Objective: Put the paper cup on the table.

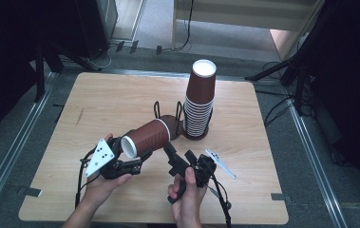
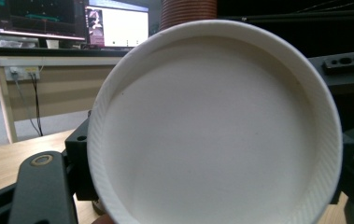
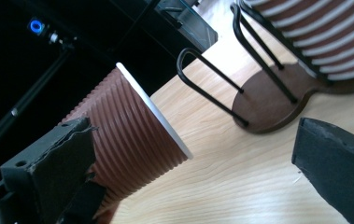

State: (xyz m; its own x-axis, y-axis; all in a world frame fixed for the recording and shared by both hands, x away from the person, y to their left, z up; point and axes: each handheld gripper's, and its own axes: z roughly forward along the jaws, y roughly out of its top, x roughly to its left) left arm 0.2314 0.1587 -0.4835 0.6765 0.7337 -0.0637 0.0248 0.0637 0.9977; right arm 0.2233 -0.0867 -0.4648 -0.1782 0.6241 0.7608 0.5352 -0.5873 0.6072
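A brown ribbed paper cup (image 1: pixel 146 136) lies on its side in the air, its white base (image 2: pixel 212 135) facing my left gripper (image 1: pixel 126 159), which is shut on the cup's base end. The cup's white rim (image 3: pixel 153 109) points toward the stack. My right gripper (image 1: pixel 177 154) stands open just right of the cup, one black jaw beside its ribbed wall (image 3: pixel 128 140) and the other well apart from it. A tall stack of brown cups (image 1: pixel 199 107) stands upside down in a wire holder (image 3: pixel 268 107) behind.
The holder's black wire loops (image 1: pixel 158 110) rise just behind the held cup. The wooden table (image 1: pixel 106 104) has bare room at the left and far right. Its front edge is close to the person's hands. Dark stands and cables ring the table on the floor.
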